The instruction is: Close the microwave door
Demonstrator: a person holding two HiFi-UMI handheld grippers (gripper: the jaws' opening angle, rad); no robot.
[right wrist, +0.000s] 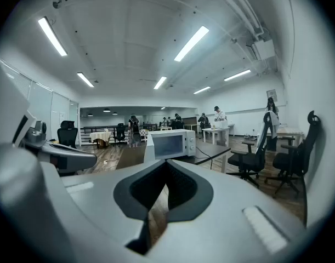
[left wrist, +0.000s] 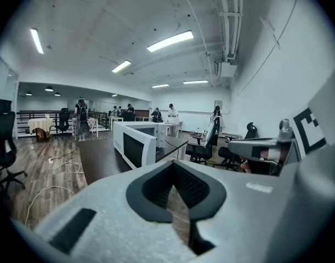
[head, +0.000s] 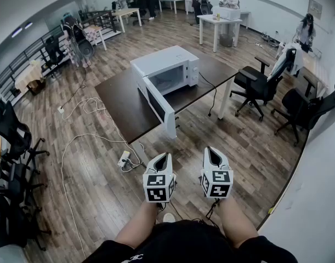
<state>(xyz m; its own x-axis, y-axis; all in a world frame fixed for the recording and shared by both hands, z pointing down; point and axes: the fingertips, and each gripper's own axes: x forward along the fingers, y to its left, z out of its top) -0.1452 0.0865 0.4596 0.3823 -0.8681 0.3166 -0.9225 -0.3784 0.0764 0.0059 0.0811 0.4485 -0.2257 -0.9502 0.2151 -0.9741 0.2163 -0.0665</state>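
A white microwave stands on a dark table, and its door hangs swung out toward me over the table's near edge. My left gripper and right gripper are held side by side close to my body, well short of the table, both shut and empty. In the left gripper view the open door shows ahead past the shut left gripper. In the right gripper view the microwave sits straight ahead beyond the shut right gripper.
White cables and a power strip lie on the wooden floor left of the table. Black office chairs stand at the right, and more chairs at the far left. People work at white tables at the back.
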